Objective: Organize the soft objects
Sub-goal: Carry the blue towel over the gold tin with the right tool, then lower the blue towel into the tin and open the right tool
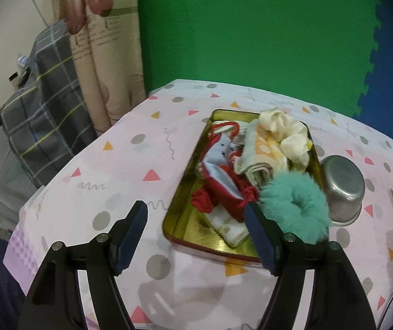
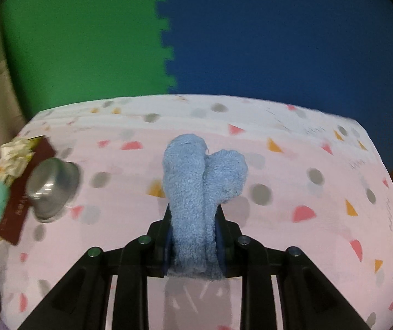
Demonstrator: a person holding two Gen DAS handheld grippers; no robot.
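In the left wrist view a gold-lined tin tray (image 1: pixel 185 220) lies on the pink patterned tablecloth. It holds a red and blue pouch (image 1: pixel 221 170), a rolled yellow-patterned cloth (image 1: pixel 262 151), a cream scrunchie (image 1: pixel 284 132) and a small white cloth (image 1: pixel 229 228). A teal fluffy scrunchie (image 1: pixel 295 206) lies on the tray's right rim. My left gripper (image 1: pixel 196 217) is open and empty above the tray's near end. In the right wrist view my right gripper (image 2: pixel 195 220) is shut on a folded light-blue towel (image 2: pixel 196 176), held above the table. The tray (image 2: pixel 18 200) shows at the far left.
An upturned steel bowl (image 1: pixel 343 187) stands just right of the tray; it also shows in the right wrist view (image 2: pixel 52 187). Green and blue foam mats form the back wall. A curtain (image 1: pixel 100 63) and a plaid cloth (image 1: pixel 45 104) lie beyond the table's left edge.
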